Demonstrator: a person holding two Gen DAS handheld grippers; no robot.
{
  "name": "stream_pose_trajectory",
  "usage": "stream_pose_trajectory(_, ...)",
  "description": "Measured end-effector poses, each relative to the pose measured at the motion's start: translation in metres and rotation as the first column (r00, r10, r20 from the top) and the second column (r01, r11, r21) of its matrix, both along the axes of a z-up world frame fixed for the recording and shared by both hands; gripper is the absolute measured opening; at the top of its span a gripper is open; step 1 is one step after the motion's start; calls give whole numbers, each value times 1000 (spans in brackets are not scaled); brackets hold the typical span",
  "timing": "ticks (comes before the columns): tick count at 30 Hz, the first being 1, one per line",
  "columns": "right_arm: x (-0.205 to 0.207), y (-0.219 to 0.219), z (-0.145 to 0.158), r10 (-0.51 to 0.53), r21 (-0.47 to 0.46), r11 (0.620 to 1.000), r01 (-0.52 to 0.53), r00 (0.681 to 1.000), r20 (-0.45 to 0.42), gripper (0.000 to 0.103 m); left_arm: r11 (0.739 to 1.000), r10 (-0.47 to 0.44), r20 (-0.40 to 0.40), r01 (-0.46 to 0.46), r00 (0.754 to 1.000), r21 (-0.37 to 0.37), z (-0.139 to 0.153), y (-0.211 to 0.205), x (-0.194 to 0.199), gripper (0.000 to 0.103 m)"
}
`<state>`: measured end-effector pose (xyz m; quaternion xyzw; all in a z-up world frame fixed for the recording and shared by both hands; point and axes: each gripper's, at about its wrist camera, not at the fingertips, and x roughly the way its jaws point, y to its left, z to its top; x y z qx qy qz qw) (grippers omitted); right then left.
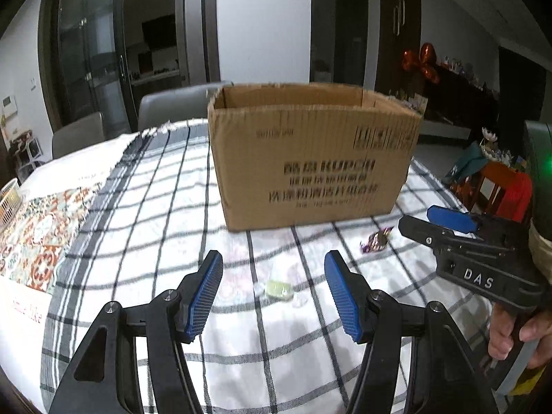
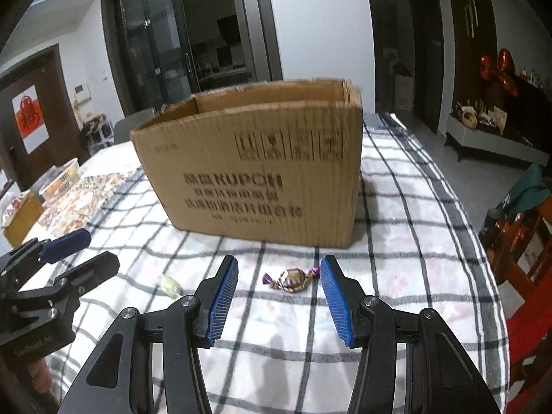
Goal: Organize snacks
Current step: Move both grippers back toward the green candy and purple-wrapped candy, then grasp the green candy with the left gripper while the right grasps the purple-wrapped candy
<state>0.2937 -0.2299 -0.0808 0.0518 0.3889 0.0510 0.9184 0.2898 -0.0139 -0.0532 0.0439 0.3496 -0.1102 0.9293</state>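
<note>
An open brown cardboard box (image 1: 310, 151) stands on the checked tablecloth; it also shows in the right wrist view (image 2: 255, 165). A pale green wrapped candy (image 1: 278, 289) lies on the cloth between and just beyond the fingertips of my open, empty left gripper (image 1: 274, 264). A candy in brown and purple wrap (image 2: 291, 278) lies between the fingertips of my open, empty right gripper (image 2: 279, 269). The same candy (image 1: 376, 239) shows in the left wrist view, beside the right gripper (image 1: 438, 222). The green candy (image 2: 169, 284) and left gripper (image 2: 89, 252) show at left in the right wrist view.
The checked tablecloth (image 1: 155, 207) covers the table; a patterned mat (image 1: 38, 227) and a white basket (image 1: 8, 200) lie at its left edge. Grey chairs (image 1: 172, 107) stand behind the table. A red and wooden chair (image 2: 524, 248) stands at the right edge.
</note>
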Motion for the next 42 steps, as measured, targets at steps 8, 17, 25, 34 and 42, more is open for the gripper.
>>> stream_pose_trajectory(8, 9, -1, -24, 5, -7, 1000, -6, 998, -60, 51, 1000, -19, -66, 18, 998, -12, -26, 0, 12, 52)
stream_pose_trajectory(17, 22, -2, -41, 2, 14, 1000, 0, 994, -107, 51, 996, -1, -170, -14, 985, -85, -50, 1, 29, 40)
stream_pose_trajectory(25, 30, -6, -48, 1, 37, 999, 4, 993, -121, 51, 993, 39, -237, -65, 971, -102, -65, -5, 39, 36)
stream_pose_trajectory(34, 38, -4, -54, 12, 43, 999, -6, 991, -133, 51, 993, 68, -244, -90, 968, -80, -71, -11, 48, 33)
stream_pose_trajectory(42, 40, -1, -57, 24, 44, 999, -18, 990, -136, 43, 994, 63, -234, -81, 970, -68, -70, -14, 49, 27)
